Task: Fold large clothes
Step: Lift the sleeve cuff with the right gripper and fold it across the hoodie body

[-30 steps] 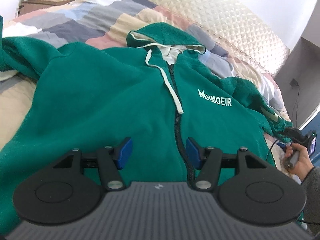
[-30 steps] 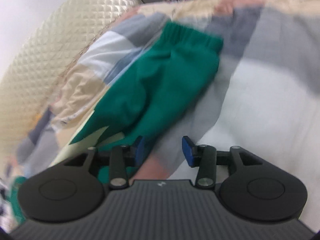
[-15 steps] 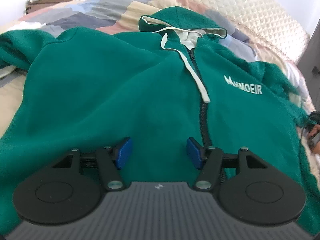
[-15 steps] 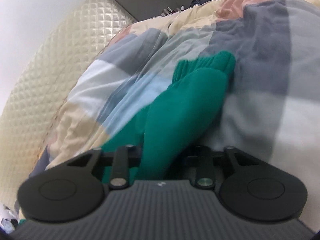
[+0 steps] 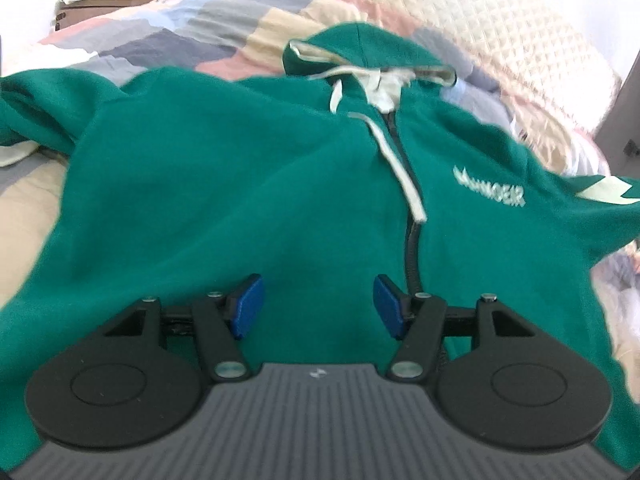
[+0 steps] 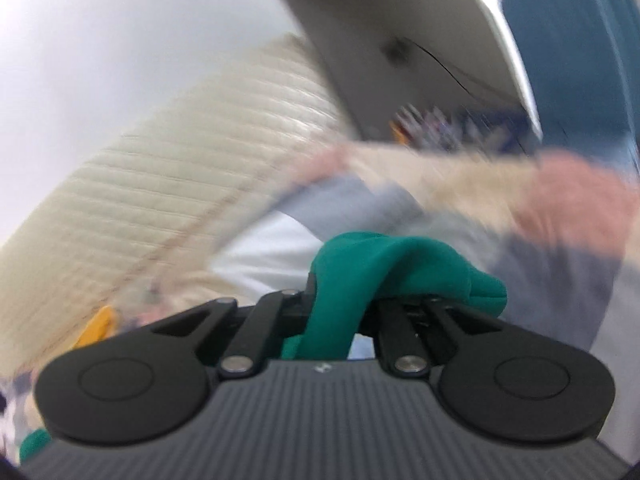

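Observation:
A green zip hoodie (image 5: 224,200) with white drawstrings and a white chest logo lies front up on the bed, hood at the far end. My left gripper (image 5: 316,308) is open with blue pads, hovering just over the hoodie's lower front, left of the zipper. My right gripper (image 6: 340,300) is shut on the hoodie's green sleeve (image 6: 360,272) and holds it lifted off the quilt; the cuff end droops over the right finger. The right wrist view is blurred.
A patchwork quilt (image 5: 168,36) covers the bed. A cream quilted headboard (image 5: 520,32) runs behind it and also shows in the right wrist view (image 6: 152,184). A cardboard box with piled clothes (image 5: 100,4) stands at the far left.
My right gripper closed on the sleeve end and has lifted it up off the quilt. My left gripper moved forward over the hoodie's lower front, staying open.

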A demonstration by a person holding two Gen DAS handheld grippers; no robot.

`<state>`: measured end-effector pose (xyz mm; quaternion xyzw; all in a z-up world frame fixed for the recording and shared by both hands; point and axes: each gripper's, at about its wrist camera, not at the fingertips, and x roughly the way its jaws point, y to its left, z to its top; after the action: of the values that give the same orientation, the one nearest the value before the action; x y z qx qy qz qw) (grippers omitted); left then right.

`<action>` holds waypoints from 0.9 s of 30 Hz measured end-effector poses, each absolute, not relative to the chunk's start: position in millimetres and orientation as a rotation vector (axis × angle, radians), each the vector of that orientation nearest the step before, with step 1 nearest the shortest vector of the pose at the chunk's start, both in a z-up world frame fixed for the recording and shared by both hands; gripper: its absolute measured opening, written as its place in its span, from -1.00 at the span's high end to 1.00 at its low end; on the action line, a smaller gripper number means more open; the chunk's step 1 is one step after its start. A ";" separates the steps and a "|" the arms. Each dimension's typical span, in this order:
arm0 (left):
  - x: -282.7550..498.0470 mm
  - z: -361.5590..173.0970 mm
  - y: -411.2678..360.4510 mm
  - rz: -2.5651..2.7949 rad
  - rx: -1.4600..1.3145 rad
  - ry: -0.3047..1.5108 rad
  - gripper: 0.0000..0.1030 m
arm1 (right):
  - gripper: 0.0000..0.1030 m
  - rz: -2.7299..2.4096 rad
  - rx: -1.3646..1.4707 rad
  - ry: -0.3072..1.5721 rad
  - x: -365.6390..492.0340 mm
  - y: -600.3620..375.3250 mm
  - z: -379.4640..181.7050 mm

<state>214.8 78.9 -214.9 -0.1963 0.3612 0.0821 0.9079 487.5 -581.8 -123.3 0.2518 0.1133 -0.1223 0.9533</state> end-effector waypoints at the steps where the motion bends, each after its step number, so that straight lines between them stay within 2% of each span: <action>1: 211.0 -210.0 80.9 0.162 -0.406 0.733 -0.28 | 0.80 -0.221 0.462 0.211 479.7 -569.0 -104.3; 8: 173.5 -174.6 97.7 0.142 -0.437 0.629 -0.28 | 0.80 0.024 0.091 0.085 403.9 -436.6 7.9; 14: 134.7 -143.7 115.9 0.127 -0.483 0.540 -0.28 | 0.80 0.273 -0.161 0.024 312.3 -307.4 35.0; 19: 104.0 -123.8 133.9 0.101 -0.539 0.482 -0.28 | 0.80 0.417 -0.286 0.048 240.3 -215.4 4.1; 27: 85.2 -126.1 153.6 0.081 -0.640 0.475 -0.28 | 0.80 0.509 -0.461 0.197 147.4 -106.9 -120.7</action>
<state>85.2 153.6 -126.1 -0.3116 0.2313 0.0392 0.9208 147.4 -106.9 -120.7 -0.2258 0.0963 0.2492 0.9368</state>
